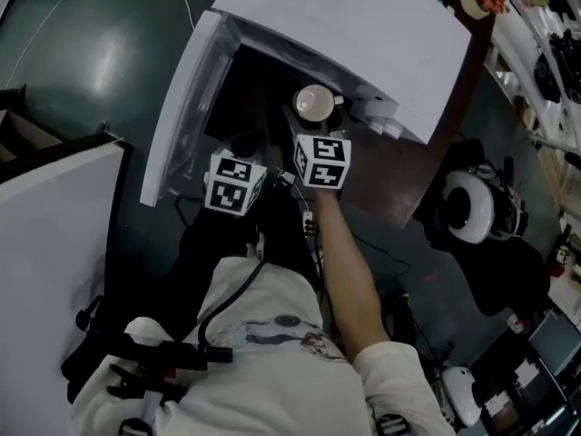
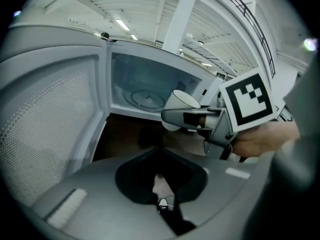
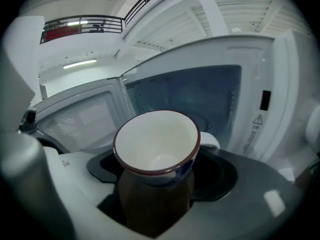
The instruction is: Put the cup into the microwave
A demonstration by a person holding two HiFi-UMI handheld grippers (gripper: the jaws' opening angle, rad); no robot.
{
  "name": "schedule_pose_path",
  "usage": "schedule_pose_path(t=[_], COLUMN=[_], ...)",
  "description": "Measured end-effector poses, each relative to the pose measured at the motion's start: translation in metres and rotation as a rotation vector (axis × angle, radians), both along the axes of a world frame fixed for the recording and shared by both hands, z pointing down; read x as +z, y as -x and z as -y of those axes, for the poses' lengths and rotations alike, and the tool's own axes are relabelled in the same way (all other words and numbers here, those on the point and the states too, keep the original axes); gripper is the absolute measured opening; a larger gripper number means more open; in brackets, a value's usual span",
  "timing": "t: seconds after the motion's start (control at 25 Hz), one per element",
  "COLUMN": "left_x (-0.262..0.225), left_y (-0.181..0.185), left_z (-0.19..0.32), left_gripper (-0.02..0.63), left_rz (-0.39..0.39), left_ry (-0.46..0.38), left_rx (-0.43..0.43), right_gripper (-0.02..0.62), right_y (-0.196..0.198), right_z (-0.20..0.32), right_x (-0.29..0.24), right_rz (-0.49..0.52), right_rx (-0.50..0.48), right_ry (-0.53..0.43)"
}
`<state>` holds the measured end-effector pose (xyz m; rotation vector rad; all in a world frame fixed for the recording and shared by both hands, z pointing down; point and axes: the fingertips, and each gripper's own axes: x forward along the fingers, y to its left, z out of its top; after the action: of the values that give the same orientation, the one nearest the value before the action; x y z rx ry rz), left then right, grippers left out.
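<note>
The step in hand looks like the carry: the cup is lifted and in front of the open oven, but not yet inside.

The microwave [image 1: 363,25] is a white, boxy, smooth-skinned oven that stands on a dark brown table [image 1: 399,189]. Its door [image 2: 50,119] swings wide to the left, and the inner face is a pale panel of fine dotted mesh. Inside, the cavity is bluish-grey and bare, with a round glass turntable [image 2: 145,98] flat on the floor.

The right gripper [image 2: 195,118] has its fingers pressed on the lower body of the cup [image 3: 157,144] and holds it upright, just outside the front edge of the cavity. The cup is glazed ceramic, white inside with a thin dark red rim, flaring upward, and its white handle points away to the right. It looks empty.

The left gripper [image 2: 160,194] hangs low by the door side. Its grey fingers seem drawn together and carry nothing.

Next, I judge, the cup must go forward and level through the opening, clear of the door and the top edge, then down onto the middle of the turntable before the fingers let go.
</note>
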<state>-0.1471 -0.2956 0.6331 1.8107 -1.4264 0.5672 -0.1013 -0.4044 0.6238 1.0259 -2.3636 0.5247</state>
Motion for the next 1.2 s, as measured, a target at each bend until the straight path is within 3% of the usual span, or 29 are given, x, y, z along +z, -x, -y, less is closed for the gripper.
schedule_pose_path(t=[0.4, 0.68, 1.2], left_x=[0.005, 0.012, 0.017], left_y=[0.021, 0.024, 0.024], left_z=[0.011, 0.012, 0.006], left_gripper=[0.000, 0.000, 0.000], left_rz=[-0.018, -0.019, -0.022], left_ry=[0.003, 0.021, 0.039], left_rx=[-0.033, -0.022, -0.015], right_gripper=[0.400, 0.400, 0.400], right_y=[0.044, 0.049, 0.042], right_z=[0.086, 0.131, 0.148], right_x=[-0.006, -0.003, -0.004], right_rz=[0.051, 0.050, 0.057], right_rx=[0.027, 0.103, 0.165], right_ry=[-0.090, -0.125, -0.160])
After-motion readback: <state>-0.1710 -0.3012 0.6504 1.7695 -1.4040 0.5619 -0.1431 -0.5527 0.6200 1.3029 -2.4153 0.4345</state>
